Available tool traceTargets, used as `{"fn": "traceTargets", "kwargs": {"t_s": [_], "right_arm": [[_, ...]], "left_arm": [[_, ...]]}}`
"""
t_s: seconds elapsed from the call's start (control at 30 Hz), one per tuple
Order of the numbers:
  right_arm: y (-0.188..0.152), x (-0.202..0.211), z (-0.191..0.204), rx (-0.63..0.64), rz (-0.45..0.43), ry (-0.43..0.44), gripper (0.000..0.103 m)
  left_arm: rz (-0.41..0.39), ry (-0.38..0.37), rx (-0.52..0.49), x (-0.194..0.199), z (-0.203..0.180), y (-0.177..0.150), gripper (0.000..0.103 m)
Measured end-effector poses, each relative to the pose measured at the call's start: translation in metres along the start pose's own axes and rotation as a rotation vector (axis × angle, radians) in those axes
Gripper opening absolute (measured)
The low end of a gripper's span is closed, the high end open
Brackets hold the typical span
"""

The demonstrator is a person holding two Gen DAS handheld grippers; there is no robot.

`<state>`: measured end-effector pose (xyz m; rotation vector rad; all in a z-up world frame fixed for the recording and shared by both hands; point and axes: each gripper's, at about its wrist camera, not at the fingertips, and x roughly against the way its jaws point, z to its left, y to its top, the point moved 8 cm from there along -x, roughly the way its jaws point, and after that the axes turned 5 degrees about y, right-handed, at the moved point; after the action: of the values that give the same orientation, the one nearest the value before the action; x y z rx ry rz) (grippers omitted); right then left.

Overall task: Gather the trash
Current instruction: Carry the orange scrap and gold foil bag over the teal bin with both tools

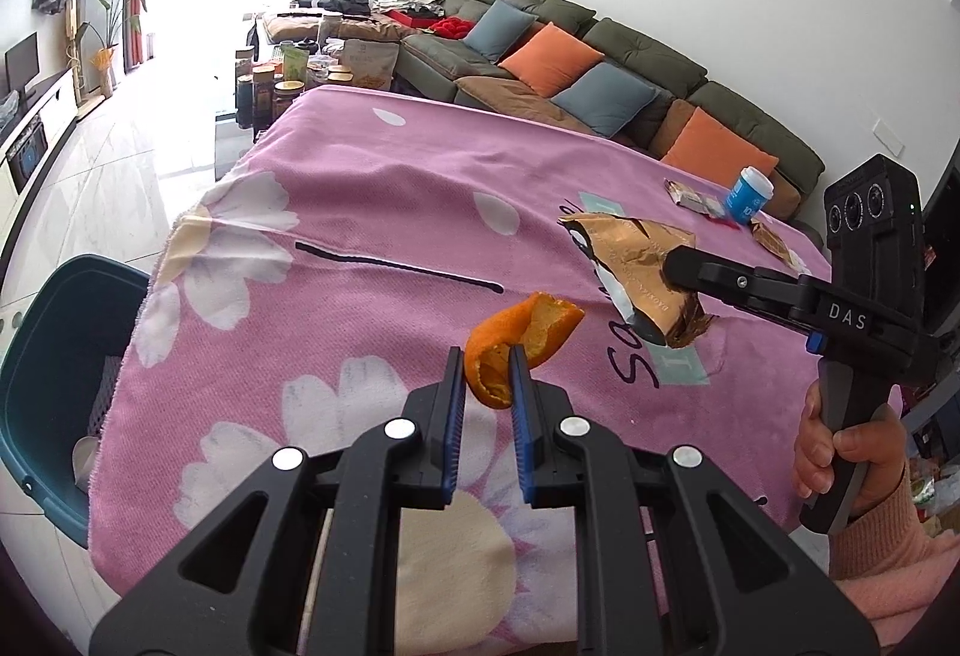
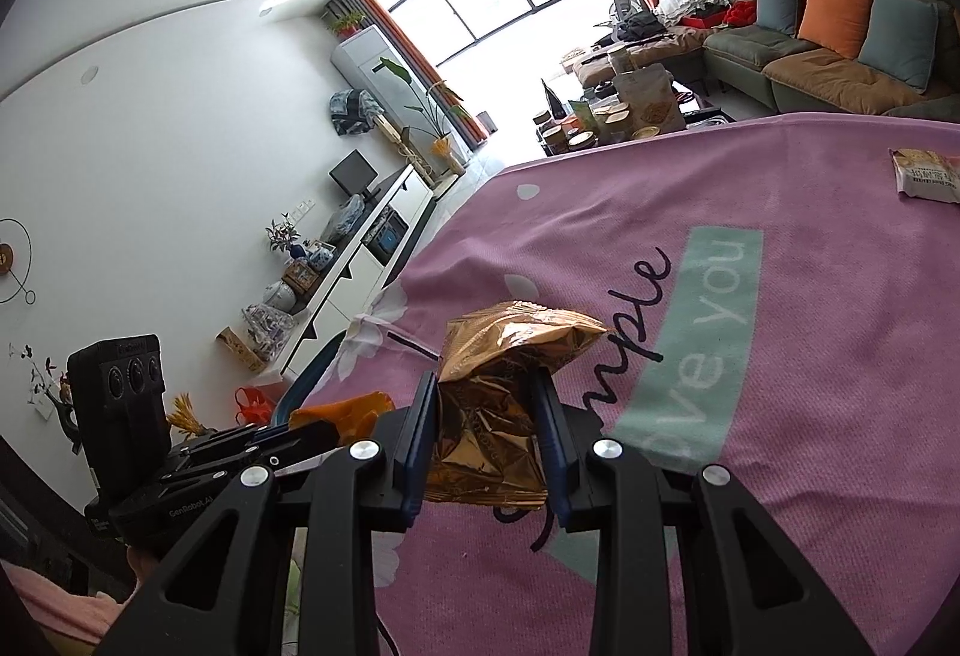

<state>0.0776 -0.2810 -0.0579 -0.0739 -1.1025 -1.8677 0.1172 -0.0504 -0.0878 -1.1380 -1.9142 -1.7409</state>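
My left gripper (image 1: 487, 362) is shut on a curled piece of orange peel (image 1: 528, 335), held above the pink flowered cloth (image 1: 360, 188). My right gripper (image 2: 485, 386) is shut on a crumpled golden-brown snack bag (image 2: 510, 356), also lifted off the cloth. In the left wrist view the right gripper (image 1: 675, 266) comes in from the right with that bag (image 1: 630, 254) pinched at its tip, a hand around its handle. In the right wrist view the left gripper (image 2: 312, 431) and its peel (image 2: 354, 410) show at lower left. A dark teal bin (image 1: 54, 356) stands beside the table's left edge.
Far right on the cloth lie a blue and white cup (image 1: 747, 194), a small wrapper (image 1: 690, 197) and another brown wrapper (image 1: 774, 242). A printed snack packet (image 2: 927, 176) lies at the right in the right wrist view. A green sofa (image 1: 630, 56) with cushions runs behind the table.
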Motion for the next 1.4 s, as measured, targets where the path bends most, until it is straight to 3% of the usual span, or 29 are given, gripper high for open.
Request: {"fn": "traceTargets", "kwargs": {"t_s": [1.4], "right_arm": [[-0.005,-0.041,0.051,0.072,0.074,0.079,0.030]], "left_arm": [[-0.052,0.084,0.099,0.034,0.060,-0.008,0.015]]}}
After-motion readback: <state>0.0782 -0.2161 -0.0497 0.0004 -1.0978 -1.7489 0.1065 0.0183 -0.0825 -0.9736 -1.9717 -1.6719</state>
